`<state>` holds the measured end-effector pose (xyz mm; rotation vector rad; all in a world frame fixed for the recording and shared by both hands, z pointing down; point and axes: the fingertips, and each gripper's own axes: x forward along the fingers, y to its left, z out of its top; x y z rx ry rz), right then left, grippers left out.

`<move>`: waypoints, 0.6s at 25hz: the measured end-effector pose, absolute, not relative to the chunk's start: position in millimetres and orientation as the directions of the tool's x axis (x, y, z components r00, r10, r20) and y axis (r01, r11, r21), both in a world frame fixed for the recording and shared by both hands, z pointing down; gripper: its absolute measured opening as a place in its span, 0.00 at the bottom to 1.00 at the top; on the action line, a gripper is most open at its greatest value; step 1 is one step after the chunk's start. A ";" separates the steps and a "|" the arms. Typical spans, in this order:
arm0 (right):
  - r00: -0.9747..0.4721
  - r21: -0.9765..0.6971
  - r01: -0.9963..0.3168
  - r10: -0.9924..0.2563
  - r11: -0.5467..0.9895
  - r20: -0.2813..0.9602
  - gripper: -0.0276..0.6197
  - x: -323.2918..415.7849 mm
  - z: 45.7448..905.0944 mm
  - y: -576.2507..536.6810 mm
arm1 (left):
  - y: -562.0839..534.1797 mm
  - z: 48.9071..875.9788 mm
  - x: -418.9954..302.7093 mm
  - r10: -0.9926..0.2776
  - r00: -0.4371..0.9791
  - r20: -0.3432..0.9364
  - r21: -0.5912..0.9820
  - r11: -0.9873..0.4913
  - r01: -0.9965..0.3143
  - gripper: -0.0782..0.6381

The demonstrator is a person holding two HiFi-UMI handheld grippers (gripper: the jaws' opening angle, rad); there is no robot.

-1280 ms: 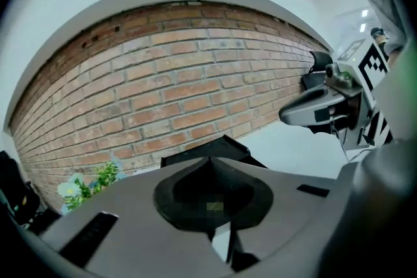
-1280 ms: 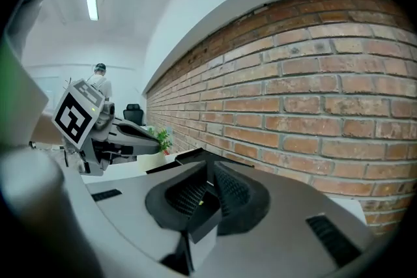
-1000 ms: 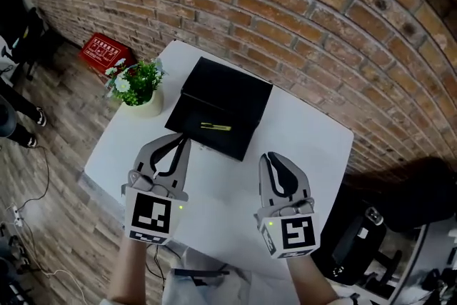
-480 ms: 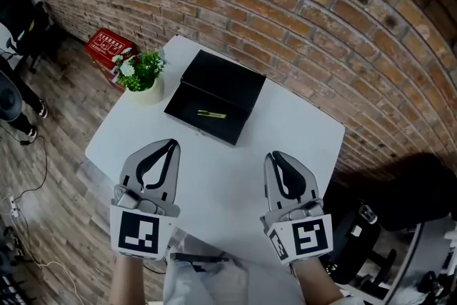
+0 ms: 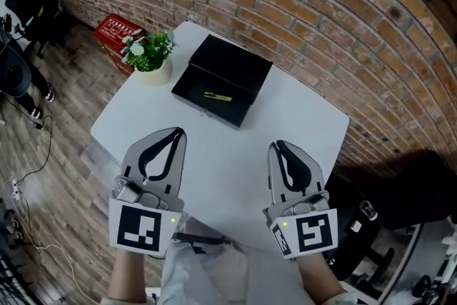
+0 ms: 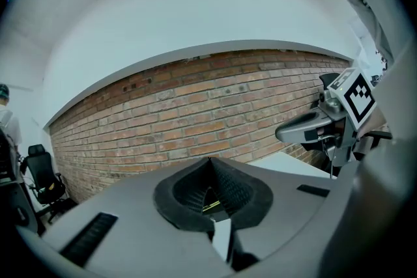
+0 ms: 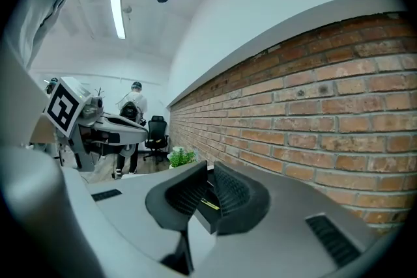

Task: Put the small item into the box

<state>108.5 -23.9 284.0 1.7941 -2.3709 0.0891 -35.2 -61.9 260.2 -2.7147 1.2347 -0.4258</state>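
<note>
Brick wall runs behind the box, and wooden floor spreads to its left; a white table carries the black box, which sits open at the table's far side, close to the wall; the left gripper hovers nearer than the box and a little left of it, jaw tips pressed together, nothing between them; the right gripper hovers nearer than the box and to its right, jaws likewise drawn together and empty; a potted plant stands just left of the box; a red crate lies on the floor beyond the plant; the small yellow-green item lies inside the box, on its black bottom.
</note>
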 end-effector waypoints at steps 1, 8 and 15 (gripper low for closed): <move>-0.268 0.051 -0.959 -0.949 0.280 0.169 0.14 106.8 284.8 -22.4 | -59.7 260.3 -35.5 -0.754 0.625 0.201 -0.231 -0.656 -0.718 0.13; -0.283 0.033 -0.956 -0.945 0.292 0.166 0.13 101.7 285.8 -20.1 | -54.8 260.3 -39.1 -0.759 0.620 0.198 -0.171 -0.650 -0.740 0.13; -0.276 0.042 -0.957 -0.947 0.286 0.167 0.13 104.8 287.8 -19.1 | -52.2 262.9 -36.8 -0.758 0.620 0.203 -0.180 -0.651 -0.737 0.13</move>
